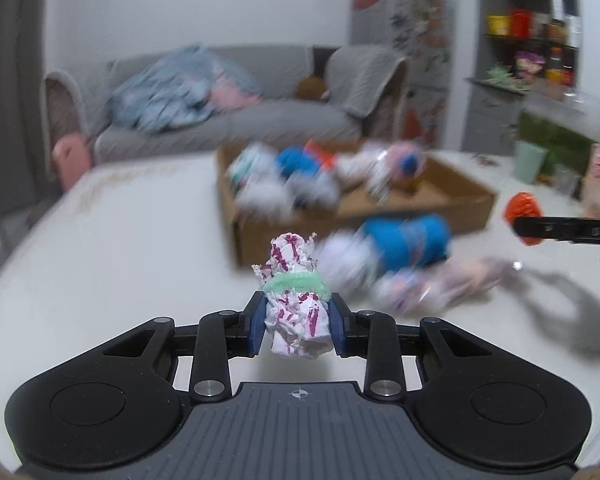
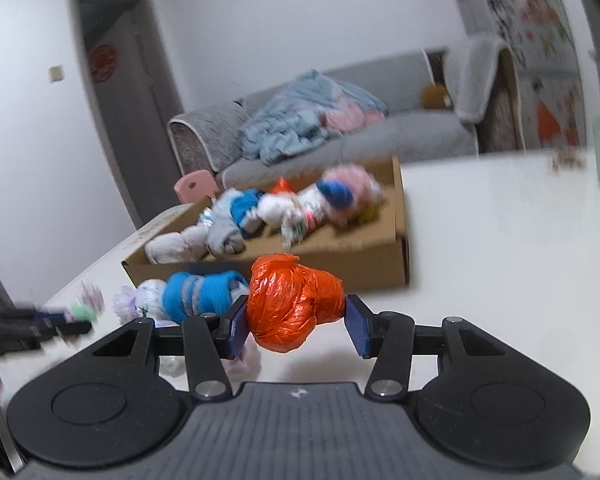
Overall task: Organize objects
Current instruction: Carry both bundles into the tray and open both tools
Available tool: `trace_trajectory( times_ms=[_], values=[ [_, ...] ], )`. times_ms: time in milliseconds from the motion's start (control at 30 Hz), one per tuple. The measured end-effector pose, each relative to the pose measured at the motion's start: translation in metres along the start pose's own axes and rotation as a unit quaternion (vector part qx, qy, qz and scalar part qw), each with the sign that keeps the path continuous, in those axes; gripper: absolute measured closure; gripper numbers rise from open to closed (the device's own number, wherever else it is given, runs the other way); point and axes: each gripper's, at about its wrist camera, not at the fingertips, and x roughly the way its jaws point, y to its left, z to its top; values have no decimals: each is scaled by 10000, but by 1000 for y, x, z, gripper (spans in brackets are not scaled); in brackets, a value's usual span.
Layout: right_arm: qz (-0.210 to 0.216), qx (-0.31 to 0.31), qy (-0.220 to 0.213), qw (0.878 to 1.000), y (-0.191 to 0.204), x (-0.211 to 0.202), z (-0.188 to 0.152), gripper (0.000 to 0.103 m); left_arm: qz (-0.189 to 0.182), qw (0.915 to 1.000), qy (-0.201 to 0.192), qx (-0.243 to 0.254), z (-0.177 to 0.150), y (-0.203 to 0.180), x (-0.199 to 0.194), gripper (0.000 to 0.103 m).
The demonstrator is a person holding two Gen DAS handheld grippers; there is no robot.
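Observation:
My left gripper [image 1: 298, 326] is shut on a white bag bundle with magenta print and a green band [image 1: 296, 300], held above the white table. My right gripper [image 2: 296, 326] is shut on an orange plastic bag bundle [image 2: 294, 300]; it shows at the right edge of the left wrist view [image 1: 522, 210]. A cardboard box [image 1: 452, 204] [image 2: 340, 256] on the table holds several rolled bundles. A blue bundle [image 1: 406, 242] [image 2: 198, 294] and pale bundles [image 1: 432, 286] lie on the table in front of the box.
The white table [image 1: 120, 248] [image 2: 500, 260] reaches back to a grey sofa [image 1: 236, 120] with clothes on it. A mint cup [image 1: 530, 160] and a clear container stand at the table's far right. Shelves and a fridge stand behind. A door [image 2: 120, 100] is at the left.

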Motion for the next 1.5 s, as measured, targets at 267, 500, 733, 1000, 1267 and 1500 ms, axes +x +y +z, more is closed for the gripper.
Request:
trace_trajectory(
  times_ms=[267,500,733,1000,1267,1500],
  values=[
    [262,-1573,-307,9867,23,-11,77,57,-298,9954,-245,872,84,-20,10,64],
    [389,-2646,40,9636,39,28,117,57,-667,9904,-53,1211,131,-50,64,64],
    [448,-2828,686,9557,35,77,113,57,-1085,9891,630,776,131,-62,132,64],
    [747,-2951,1322,9433,46,121,97,57,-904,9868,1171,655,110,-44,167,64],
    [913,-3135,1616,9313,50,144,94,57,-498,9865,1419,643,95,-25,173,64],
    [977,-3302,1808,9212,61,161,93,57,-292,9879,1449,468,91,-15,175,64]
  ],
)
